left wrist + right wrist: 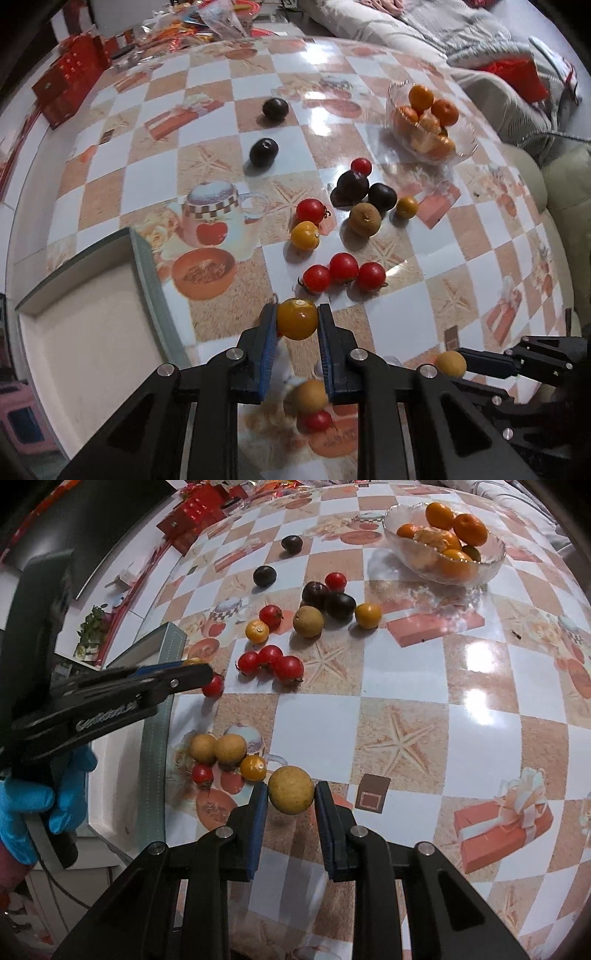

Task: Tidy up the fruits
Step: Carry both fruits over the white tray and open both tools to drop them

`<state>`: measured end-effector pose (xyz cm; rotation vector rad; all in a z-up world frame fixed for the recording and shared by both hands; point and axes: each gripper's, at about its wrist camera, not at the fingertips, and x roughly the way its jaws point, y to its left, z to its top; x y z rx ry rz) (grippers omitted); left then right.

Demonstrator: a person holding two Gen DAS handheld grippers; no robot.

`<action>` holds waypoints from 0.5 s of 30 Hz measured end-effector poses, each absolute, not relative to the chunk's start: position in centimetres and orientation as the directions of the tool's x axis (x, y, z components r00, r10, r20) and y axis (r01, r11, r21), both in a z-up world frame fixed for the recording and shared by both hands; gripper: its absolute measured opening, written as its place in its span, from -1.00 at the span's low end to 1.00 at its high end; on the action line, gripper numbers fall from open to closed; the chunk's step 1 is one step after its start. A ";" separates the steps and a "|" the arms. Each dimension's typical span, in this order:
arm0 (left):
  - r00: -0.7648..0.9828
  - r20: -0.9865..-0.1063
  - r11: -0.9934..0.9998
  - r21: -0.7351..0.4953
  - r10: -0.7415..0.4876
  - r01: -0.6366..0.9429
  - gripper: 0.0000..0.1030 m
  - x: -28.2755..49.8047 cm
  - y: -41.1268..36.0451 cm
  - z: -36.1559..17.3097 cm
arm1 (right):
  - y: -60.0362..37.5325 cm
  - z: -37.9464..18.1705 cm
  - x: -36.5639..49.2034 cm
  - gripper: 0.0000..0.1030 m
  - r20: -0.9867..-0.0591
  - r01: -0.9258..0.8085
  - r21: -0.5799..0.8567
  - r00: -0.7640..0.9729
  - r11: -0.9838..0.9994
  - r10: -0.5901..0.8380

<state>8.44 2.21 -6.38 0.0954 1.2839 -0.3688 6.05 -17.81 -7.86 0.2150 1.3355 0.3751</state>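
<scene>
Yellow tomato (297,319): clamped between left pads | tan longan (291,789): between right pads | remaining fruits scattered on table | oranges (448,535): heaped in glass bowl (491,563)

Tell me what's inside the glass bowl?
The glass bowl holds oranges, heaped above the rim, one apparently peeled. Something greenish peeks out behind them, too hidden to name. Whatever lies at the bottom is covered by the fruit on top.

Loose fruits (271,659) lie mid-table (406,686), with the bowl (491,563) of oranges (439,515) behind them to the right. A tray (144,258) sits at the left edge (partly out of view).
</scene>
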 end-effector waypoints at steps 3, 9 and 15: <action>0.255 -0.942 0.946 -0.142 -0.220 0.291 -0.56 7.6 3.7 -5.3 | -17.0 -7.1 6.6 -0.45 -0.906 -0.154 0.353 0.191 0.923 0.378; 0.293 -0.931 0.964 -0.159 -0.219 0.213 -0.56 6.5 6.2 -3.9 | -14.6 -5.2 6.9 -0.45 -0.901 -0.204 0.349 0.196 0.915 0.387; 0.326 -0.928 0.980 -0.142 -0.181 0.139 -0.56 4.7 10.2 -3.0 | -10.2 -4.0 6.9 -0.45 -0.893 -0.287 0.351 0.183 0.891 0.411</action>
